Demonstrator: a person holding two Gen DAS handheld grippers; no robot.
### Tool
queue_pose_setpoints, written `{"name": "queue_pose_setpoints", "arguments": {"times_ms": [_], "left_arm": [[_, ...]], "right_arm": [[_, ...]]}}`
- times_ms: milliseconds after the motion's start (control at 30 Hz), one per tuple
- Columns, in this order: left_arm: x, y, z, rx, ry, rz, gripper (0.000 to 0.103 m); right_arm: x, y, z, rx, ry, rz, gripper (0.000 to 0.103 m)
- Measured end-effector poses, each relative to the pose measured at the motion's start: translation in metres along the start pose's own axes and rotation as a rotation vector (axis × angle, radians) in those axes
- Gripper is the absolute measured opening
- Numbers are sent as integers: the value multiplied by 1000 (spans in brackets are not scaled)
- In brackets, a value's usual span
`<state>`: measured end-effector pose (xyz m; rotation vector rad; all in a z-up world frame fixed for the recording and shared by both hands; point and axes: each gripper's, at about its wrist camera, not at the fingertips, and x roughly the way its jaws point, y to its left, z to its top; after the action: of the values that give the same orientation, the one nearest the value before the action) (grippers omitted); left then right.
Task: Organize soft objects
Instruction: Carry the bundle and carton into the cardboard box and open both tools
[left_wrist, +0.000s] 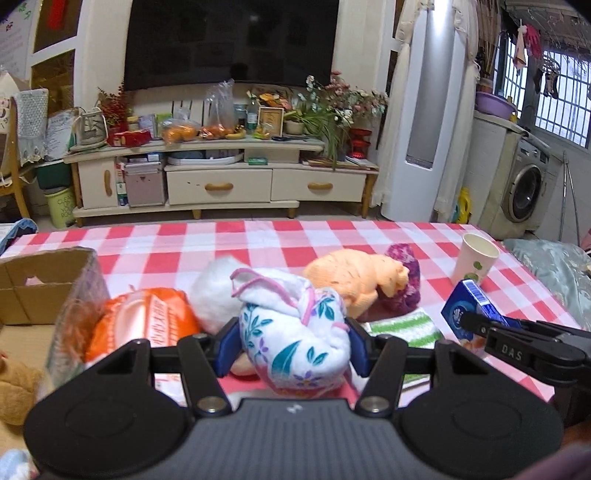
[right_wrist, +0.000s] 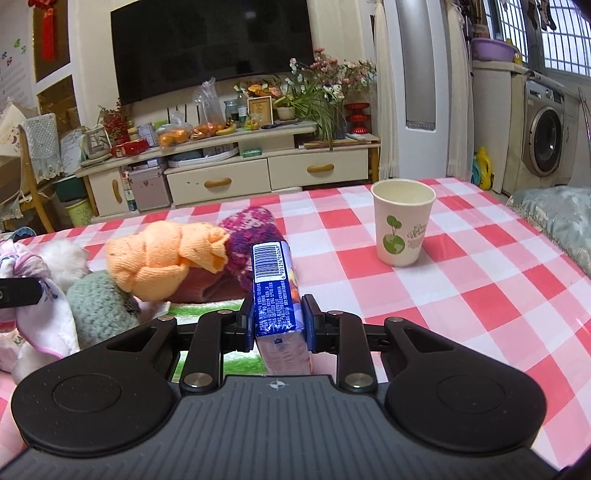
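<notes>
In the left wrist view we see the left gripper (left_wrist: 293, 343) closed on a floral cloth (left_wrist: 295, 332), a white bundle with teal leaves and pink trim. The bundle fills the gap between the blue pads (left_wrist: 228, 347) at lower centre of the frame and bulges up above them. Whether it rests on the table (left_wrist: 258, 240) or hangs just over it we cannot tell, as the gripper body hides its underside.

Behind the cloth, from left to centre, lie an orange pack (left_wrist: 147, 325), a white fluffy toy (left_wrist: 216, 291), an orange towel (left_wrist: 354, 280) and a purple knit (left_wrist: 404, 277) touching the towel's right side. A green striped cloth (left_wrist: 406, 326) lies flat just right of the left gripper. A cardboard box (left_wrist: 40, 284) stands at the left edge, and a paper cup (left_wrist: 476, 262) stands at the right, well apart from the pile.

In the right wrist view the right gripper (right_wrist: 277, 326) is clamped on a blue pack (right_wrist: 275, 291) that stands on its narrow edge between the pads, barcode end pointing away toward the middle of the frame. A green knit (right_wrist: 101, 310) lies to the left of it, below the orange towel.
</notes>
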<state>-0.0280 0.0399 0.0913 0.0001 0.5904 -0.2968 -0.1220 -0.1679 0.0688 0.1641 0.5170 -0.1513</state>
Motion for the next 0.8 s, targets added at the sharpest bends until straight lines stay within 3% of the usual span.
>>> {"name": "queue_pose_setpoints", "arguments": {"times_ms": [400,800], "left_arm": [[-25,31,9,-31,-55,42,58],[-48,73,18,-73,-111,120,58]], "right_arm": [[-6,29,6,-40,19,72,30],[-22,93,12,-95,25,220,30]]}}
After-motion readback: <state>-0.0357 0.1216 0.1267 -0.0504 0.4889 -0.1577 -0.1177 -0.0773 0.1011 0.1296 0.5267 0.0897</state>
